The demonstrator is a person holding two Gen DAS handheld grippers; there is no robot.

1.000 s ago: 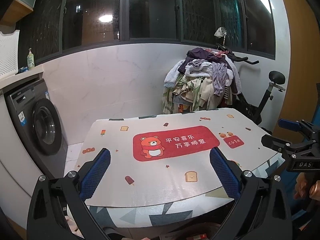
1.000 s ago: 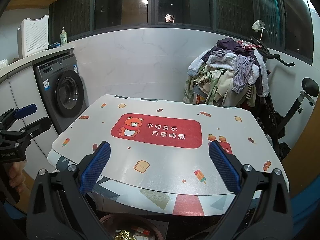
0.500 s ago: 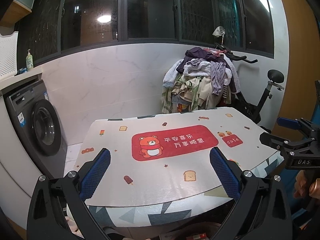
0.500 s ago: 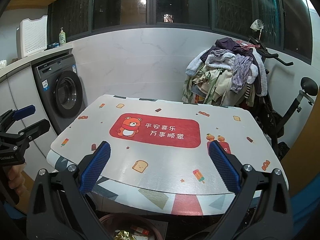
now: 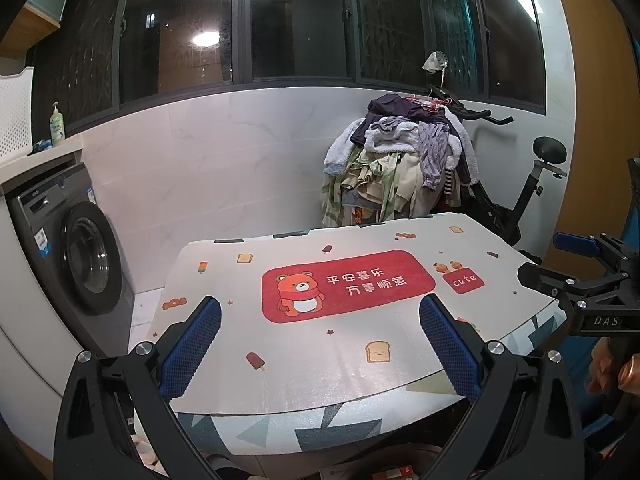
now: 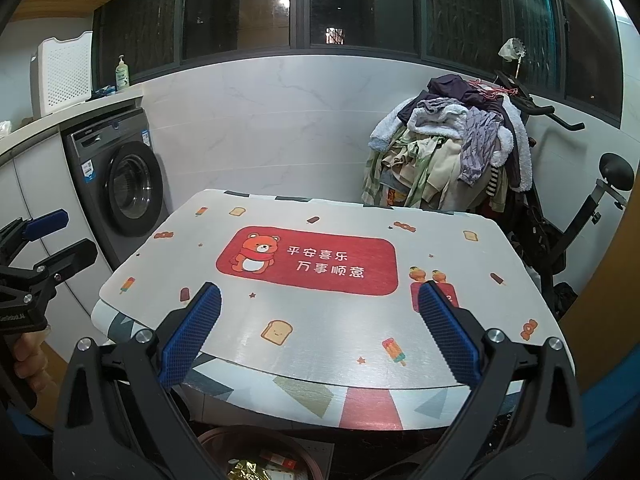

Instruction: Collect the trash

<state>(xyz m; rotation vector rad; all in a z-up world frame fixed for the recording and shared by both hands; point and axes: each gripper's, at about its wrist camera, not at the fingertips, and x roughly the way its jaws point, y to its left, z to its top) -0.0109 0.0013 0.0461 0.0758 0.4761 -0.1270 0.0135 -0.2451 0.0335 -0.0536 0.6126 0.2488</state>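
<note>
Currently, your holdings, item by item.

Left gripper: jaws spread wide, nothing between the blue pads; it hovers over the near edge of the table. It also shows at the left border of the right wrist view, parted there too, your hand on its handle.

Right gripper: jaws likewise spread wide and empty, over the same near edge. It appears beyond the table's right edge in the left wrist view.

Table: covered by a patterned mat with a red bear panel at its centre.

Trash: a reddish-brown bin sits below the table's near edge, with gold foil wrapper inside.

Surroundings: washing machine beyond the left edge; clothes pile and exercise bike beyond the far right corner.
</note>
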